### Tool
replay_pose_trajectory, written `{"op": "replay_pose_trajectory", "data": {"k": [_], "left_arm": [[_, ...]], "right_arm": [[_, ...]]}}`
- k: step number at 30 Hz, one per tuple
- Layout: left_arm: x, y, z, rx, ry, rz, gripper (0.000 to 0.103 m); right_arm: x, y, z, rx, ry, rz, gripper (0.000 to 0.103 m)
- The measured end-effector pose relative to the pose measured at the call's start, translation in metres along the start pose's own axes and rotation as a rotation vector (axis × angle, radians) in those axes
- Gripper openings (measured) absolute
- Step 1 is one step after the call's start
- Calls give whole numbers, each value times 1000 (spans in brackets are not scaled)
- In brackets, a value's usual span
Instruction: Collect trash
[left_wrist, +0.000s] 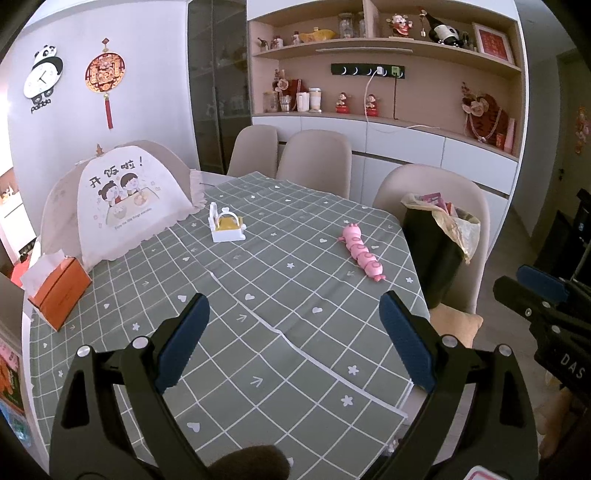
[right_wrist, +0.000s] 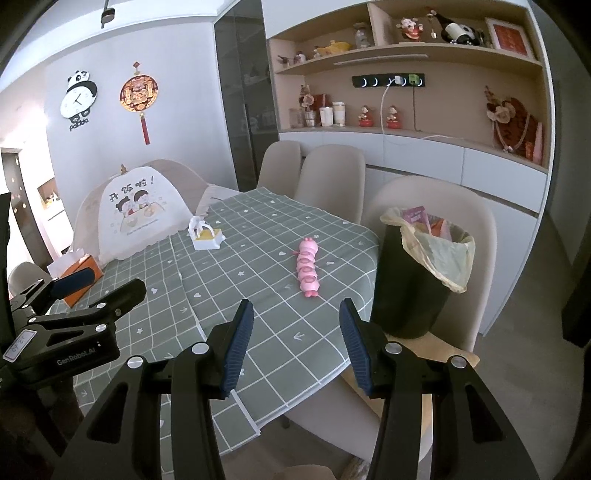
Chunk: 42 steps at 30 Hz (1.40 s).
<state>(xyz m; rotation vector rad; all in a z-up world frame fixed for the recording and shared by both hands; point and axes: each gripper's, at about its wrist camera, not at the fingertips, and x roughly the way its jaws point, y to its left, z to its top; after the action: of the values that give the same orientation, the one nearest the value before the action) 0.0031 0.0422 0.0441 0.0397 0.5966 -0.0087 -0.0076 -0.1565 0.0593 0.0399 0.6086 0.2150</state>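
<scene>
The trash bin (right_wrist: 413, 280) you are filling is a dark one lined with a pale bag whose rim folds over its edge, with pink and orange wrappers (right_wrist: 424, 221) showing inside; it stands on the seat of the beige chair (right_wrist: 436, 199) just ahead and to the right of your right gripper (right_wrist: 295, 345), past the table's edge. Your right gripper hovers over the near corner of the grey-green checked tablecloth (right_wrist: 258, 258) with its blue pads spread and nothing between them. Your left gripper (left_wrist: 293, 341) is likewise released, jaws wide apart above the cloth, holding nothing. Ahead of your right gripper, between the two tools' lines of sight, a pink segmented caterpillar toy (left_wrist: 362, 254) lies lengthwise on the cloth. Farther ahead and to the left sits a small white box with a yellow inside (left_wrist: 227, 227), well apart from the toy. Beyond it, at the far left, stands a domed mesh food cover (left_wrist: 122, 206) printed with two cartoon children, and nearer your left gripper, to its left, an orange tissue box (left_wrist: 59, 291) with a tissue sticking up.
</scene>
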Motion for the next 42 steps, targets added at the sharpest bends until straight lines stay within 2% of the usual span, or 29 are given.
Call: {"op": "replay_pose_trajectory", "data": {"k": [42], "left_arm": [[1, -6, -4, 22, -10, -15, 89]], "right_arm": [[-3, 0, -5, 20, -1, -16, 46]]}}
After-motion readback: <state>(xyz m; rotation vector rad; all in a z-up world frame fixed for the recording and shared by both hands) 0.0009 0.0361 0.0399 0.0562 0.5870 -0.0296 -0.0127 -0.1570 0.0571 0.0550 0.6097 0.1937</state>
